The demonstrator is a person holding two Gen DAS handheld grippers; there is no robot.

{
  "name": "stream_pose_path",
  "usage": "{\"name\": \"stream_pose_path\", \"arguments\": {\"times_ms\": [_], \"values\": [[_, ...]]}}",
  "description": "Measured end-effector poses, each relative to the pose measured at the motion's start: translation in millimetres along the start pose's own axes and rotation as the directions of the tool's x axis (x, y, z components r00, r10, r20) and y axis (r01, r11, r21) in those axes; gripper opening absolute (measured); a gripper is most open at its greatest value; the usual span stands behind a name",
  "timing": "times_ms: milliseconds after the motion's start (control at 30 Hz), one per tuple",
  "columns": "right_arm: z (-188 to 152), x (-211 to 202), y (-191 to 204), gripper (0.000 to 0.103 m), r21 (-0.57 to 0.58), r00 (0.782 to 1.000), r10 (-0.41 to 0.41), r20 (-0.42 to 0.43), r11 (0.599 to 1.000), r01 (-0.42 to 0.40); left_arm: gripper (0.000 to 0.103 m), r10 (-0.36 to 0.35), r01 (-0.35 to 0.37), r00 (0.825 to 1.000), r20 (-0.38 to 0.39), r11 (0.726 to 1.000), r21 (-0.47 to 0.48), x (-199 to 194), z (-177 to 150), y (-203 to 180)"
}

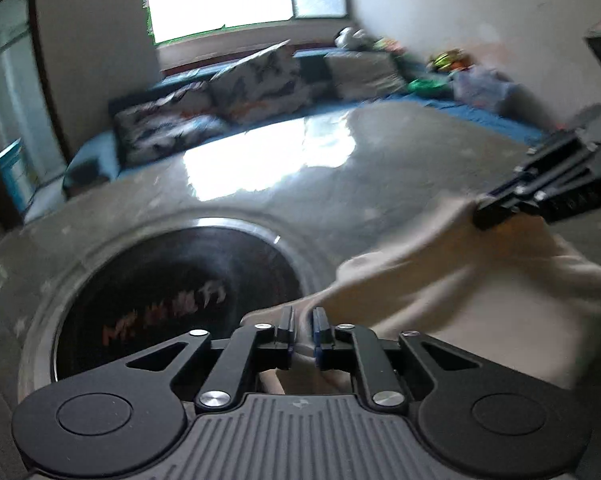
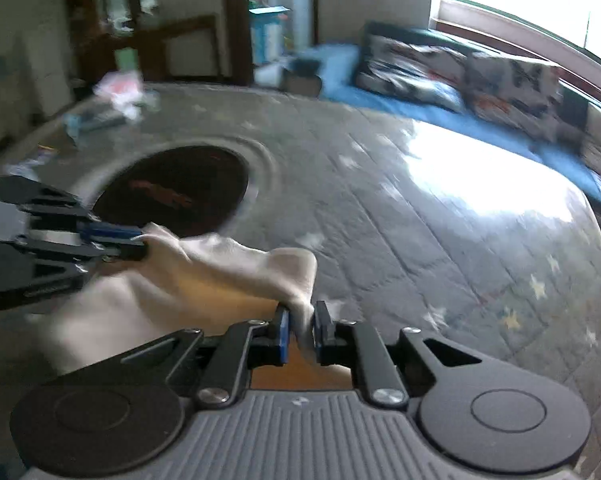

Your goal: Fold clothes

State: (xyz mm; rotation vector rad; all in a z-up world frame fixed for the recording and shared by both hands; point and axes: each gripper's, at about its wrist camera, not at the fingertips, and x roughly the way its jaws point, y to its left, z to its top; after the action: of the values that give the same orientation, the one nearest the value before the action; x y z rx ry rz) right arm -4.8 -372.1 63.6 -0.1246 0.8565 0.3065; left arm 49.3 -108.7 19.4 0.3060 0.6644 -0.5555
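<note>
A cream-white garment (image 1: 440, 292) hangs stretched between my two grippers above a grey star-patterned table (image 1: 340, 200). My left gripper (image 1: 302, 320) is shut on one edge of the garment. My right gripper (image 2: 300, 320) is shut on another edge of the garment (image 2: 220, 268). In the left wrist view the right gripper (image 1: 484, 216) shows at the right, clamped on the cloth. In the right wrist view the left gripper (image 2: 140, 244) shows at the left, clamped on the cloth. The frames are blurred by motion.
A round black inset with red lettering (image 1: 172, 300) sits in the table (image 2: 420, 240). A blue bench with patterned cushions (image 1: 220, 96) runs behind the table under a bright window. Crumpled wrappers and small items (image 2: 116, 96) lie at the table's far left edge.
</note>
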Motion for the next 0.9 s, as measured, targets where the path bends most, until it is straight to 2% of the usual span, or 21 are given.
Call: {"name": "stream_pose_path", "arguments": {"times_ms": [67,200,267,333,533,667,900], "values": [[-6,2,-3,0.018,0.019,0.999,-0.030,0.012,0.999,0.029,0.020,0.029,-0.029,1.000,-0.002,0.999,-0.016,0,-1,6],[-13,-13,-3,0.018,0.006,0.995,-0.088,0.054,0.996,0.088,0.021,0.061,-0.061,0.998,-0.004,0.996,-0.064,-8,1,18],[-17,-23,-1,0.019,0.006,0.995,-0.074,0.059,0.997,0.074,0.022,0.040,-0.039,0.999,0.011,0.995,-0.095,-17,5,15],[-22,-32,1,0.019,0.012,0.997,-0.052,0.059,0.999,0.051,0.024,-0.023,0.025,1.000,0.019,0.992,-0.124,-26,9,10],[-36,-12,-12,0.017,0.120,0.999,-0.026,0.020,0.992,0.023,0.024,-0.172,0.172,0.985,0.004,0.977,-0.123,-22,26,-21],[-38,-10,-20,0.013,0.176,0.999,-0.027,0.033,0.984,0.021,0.024,-0.185,0.180,0.982,-0.026,0.974,-0.135,-8,26,-29],[-23,-11,-9,0.014,0.159,0.996,0.028,0.084,0.986,-0.042,0.024,-0.183,0.173,0.982,-0.039,0.968,-0.180,5,29,-25]]}}
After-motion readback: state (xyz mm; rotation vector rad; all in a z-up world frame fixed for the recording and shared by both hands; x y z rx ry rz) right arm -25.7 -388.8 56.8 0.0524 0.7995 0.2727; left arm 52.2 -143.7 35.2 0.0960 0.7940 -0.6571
